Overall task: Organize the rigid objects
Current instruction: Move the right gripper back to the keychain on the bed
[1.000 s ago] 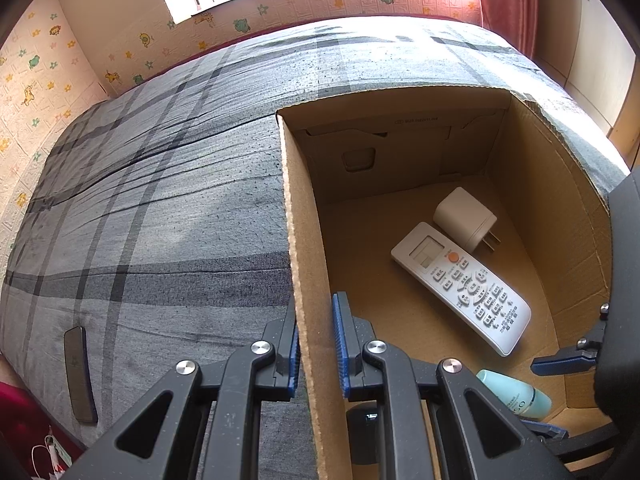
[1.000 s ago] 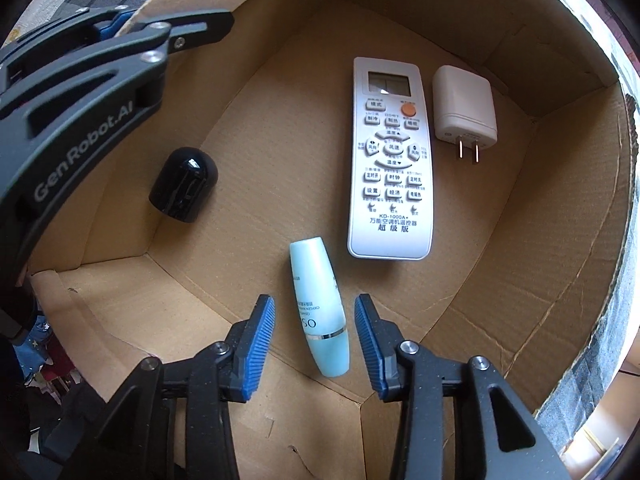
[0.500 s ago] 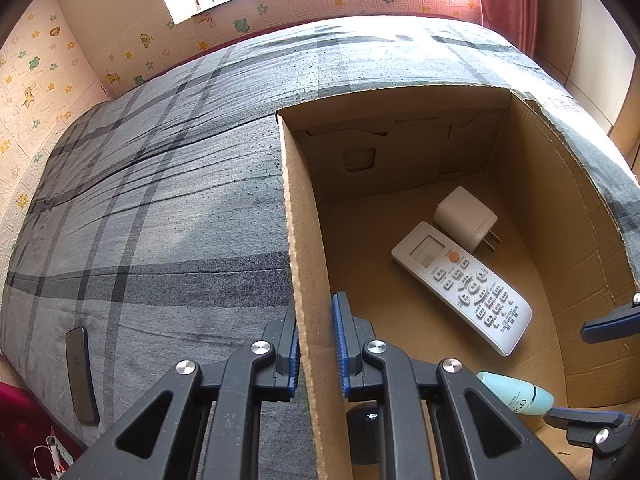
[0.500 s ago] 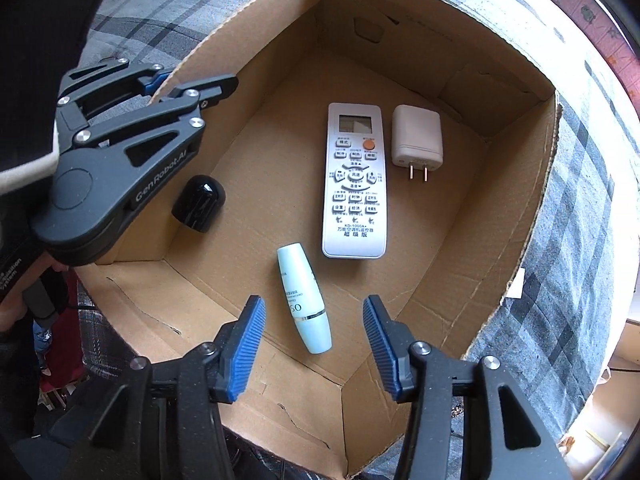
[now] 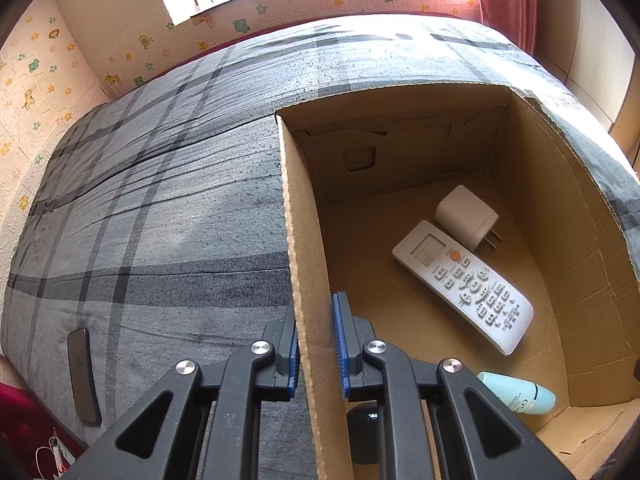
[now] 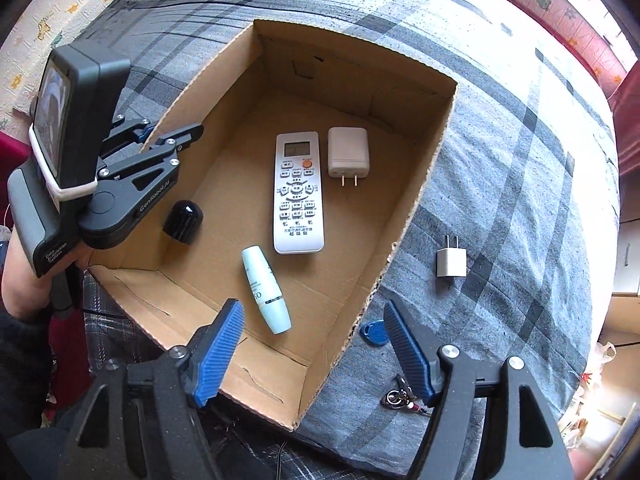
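Observation:
An open cardboard box point(image 6: 424, 184) stands on a grey plaid bed. In it lie a white remote point(image 6: 298, 192), a white charger point(image 6: 347, 152), a pale blue tube point(image 6: 266, 290) and a black rounded object point(image 6: 183, 222). My left gripper point(image 5: 316, 344) is shut on the box's left wall point(image 5: 300, 240); it also shows in the right wrist view point(image 6: 168, 140). My right gripper point(image 6: 316, 354) is open and empty, high above the box's near right corner. A small white plug point(image 6: 451, 262), a blue key fob point(image 6: 374, 334) and a key ring point(image 6: 398, 396) lie on the bed right of the box.
A dark phone point(image 5: 82, 376) lies on the bed near its front left edge. The bedspread point(image 5: 160, 200) stretches left and behind the box. A wall with animal stickers point(image 5: 120, 52) and a window bound the far side. A red curtain point(image 5: 504, 0) hangs at the back right.
My right gripper has risen up and back out of the box, and its jaws have spread wider. The blue tube stays on the box floor. The left gripper has not moved.

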`<state>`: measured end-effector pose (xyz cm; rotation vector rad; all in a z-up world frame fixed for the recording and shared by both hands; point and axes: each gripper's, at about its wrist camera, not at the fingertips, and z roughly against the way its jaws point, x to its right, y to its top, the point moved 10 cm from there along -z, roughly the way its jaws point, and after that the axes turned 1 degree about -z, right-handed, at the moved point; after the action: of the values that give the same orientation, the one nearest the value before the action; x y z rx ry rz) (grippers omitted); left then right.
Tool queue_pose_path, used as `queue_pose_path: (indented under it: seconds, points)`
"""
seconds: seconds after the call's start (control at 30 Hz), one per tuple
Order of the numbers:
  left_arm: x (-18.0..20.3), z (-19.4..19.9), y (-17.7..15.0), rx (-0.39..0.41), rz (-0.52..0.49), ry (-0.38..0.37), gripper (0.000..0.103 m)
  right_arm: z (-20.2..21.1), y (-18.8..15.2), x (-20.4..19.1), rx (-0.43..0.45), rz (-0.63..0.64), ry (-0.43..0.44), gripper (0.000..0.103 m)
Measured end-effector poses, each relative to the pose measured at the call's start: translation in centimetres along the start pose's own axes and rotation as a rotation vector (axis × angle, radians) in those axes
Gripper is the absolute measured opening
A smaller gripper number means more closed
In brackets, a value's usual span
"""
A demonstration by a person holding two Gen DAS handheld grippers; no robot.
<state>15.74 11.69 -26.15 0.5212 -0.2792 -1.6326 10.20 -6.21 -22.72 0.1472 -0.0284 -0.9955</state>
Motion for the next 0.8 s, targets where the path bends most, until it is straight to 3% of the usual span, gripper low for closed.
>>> queue_pose_path:
  seconds: [0.3, 0.8]
  points:
    - [0.0, 0.0, 0.0, 0.0, -0.002, 0.003, 0.016, 2.3, -1.2, 1.9, 0.041, -0.039, -0.022, 0.099]
    - [0.0, 0.0, 0.0, -0.002, -0.005, 0.006, 0.016, 0.1, -6.4, 8.5, 0.028, -0.223, -0.063, 0.102]
